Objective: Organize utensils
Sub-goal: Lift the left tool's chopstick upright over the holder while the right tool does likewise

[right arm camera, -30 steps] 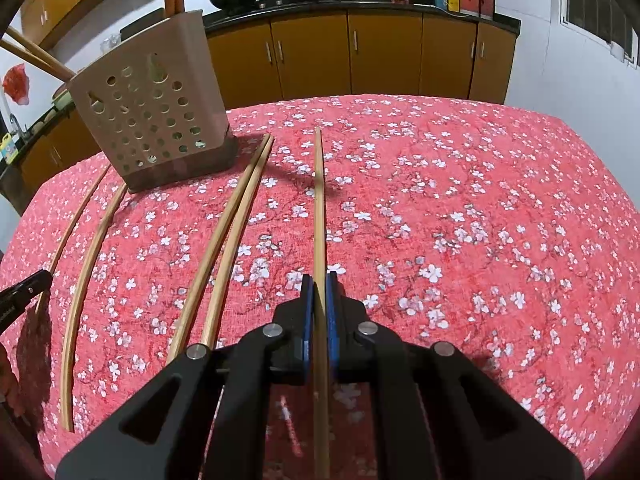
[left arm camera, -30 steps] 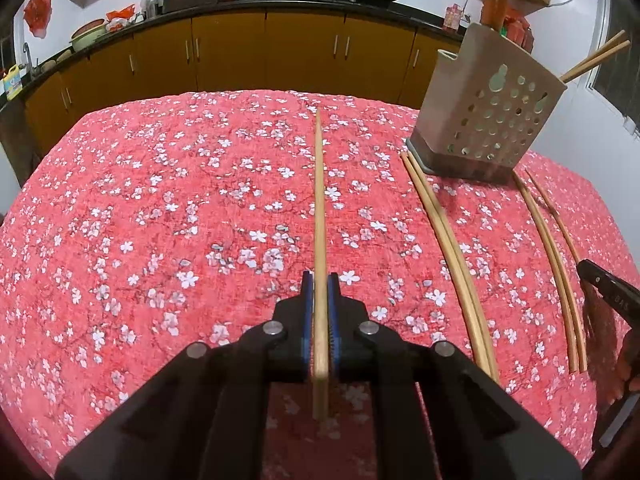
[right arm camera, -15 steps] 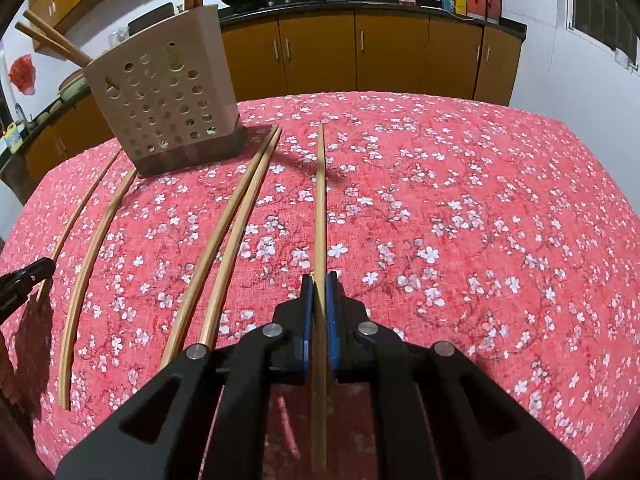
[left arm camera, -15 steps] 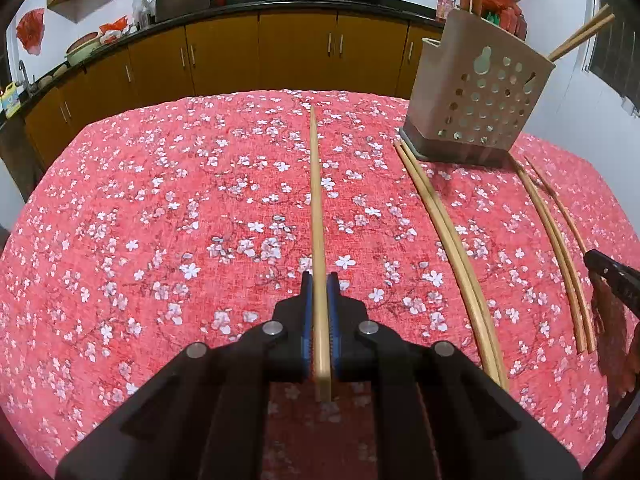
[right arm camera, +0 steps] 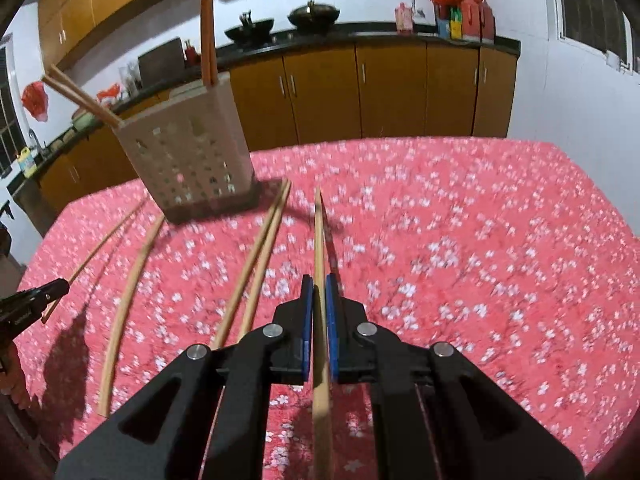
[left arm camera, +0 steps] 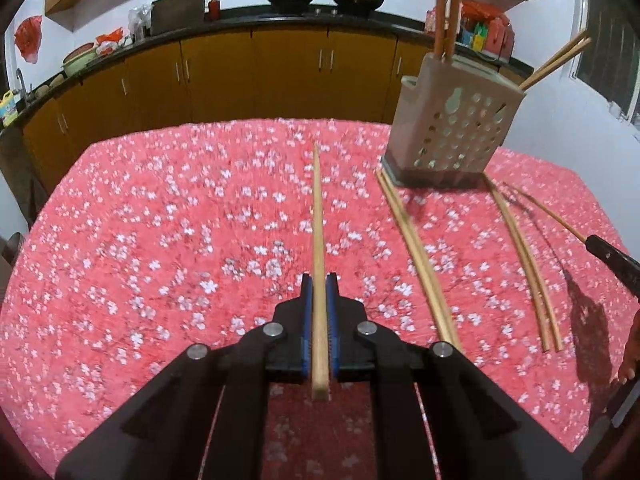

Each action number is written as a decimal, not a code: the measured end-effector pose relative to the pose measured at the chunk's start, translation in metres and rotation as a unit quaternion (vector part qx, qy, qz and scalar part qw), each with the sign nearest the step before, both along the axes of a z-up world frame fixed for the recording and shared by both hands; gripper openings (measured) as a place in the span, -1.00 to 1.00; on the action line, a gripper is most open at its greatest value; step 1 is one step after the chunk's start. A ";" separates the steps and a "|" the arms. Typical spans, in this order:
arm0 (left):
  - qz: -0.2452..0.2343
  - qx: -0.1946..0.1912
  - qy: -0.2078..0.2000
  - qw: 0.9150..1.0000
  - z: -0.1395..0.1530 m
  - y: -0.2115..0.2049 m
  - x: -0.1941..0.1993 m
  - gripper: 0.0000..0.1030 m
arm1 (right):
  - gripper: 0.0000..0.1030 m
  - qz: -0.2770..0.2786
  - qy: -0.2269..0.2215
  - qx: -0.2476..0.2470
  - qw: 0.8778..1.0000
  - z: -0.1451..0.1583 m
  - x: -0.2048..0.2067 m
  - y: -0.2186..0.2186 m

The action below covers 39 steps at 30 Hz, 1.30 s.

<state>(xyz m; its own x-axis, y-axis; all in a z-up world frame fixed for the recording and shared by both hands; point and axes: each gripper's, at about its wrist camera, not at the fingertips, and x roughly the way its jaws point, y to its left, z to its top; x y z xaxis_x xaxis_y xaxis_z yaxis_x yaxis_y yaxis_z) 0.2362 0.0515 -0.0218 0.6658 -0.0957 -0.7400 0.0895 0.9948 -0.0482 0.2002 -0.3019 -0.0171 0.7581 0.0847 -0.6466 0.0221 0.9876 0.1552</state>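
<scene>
Left wrist view: left gripper (left arm camera: 319, 300) clamps one chopstick (left arm camera: 318, 216) above the floral tablecloth (left arm camera: 160, 240). Right gripper (right arm camera: 319, 304) clamps another (right arm camera: 319, 240). Holder (left arm camera: 452, 136): four stowed. Loose pairs (left arm camera: 416, 256), (left arm camera: 524, 268): four left, plus two held.

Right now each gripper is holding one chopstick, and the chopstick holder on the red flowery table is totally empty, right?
Not quite. The holder isn't empty: chopsticks already stand in it, as the left wrist view shows. The rest is right: the left gripper and right gripper each clamp one chopstick.
</scene>
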 end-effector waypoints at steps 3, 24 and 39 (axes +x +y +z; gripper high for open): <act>0.000 -0.003 -0.012 1.000 0.009 0.001 -0.004 -0.85 | -0.86 -0.001 -0.015 0.002 1.000 0.010 -0.004 -0.003; -0.003 -0.022 -0.110 0.994 0.077 -0.003 -0.019 -0.85 | -0.86 -0.014 -0.082 0.001 0.997 0.049 -0.013 -0.012; -0.034 -0.042 -0.177 0.983 0.142 -0.007 -0.027 -0.85 | -0.86 0.017 -0.149 0.027 0.988 0.115 -0.023 -0.007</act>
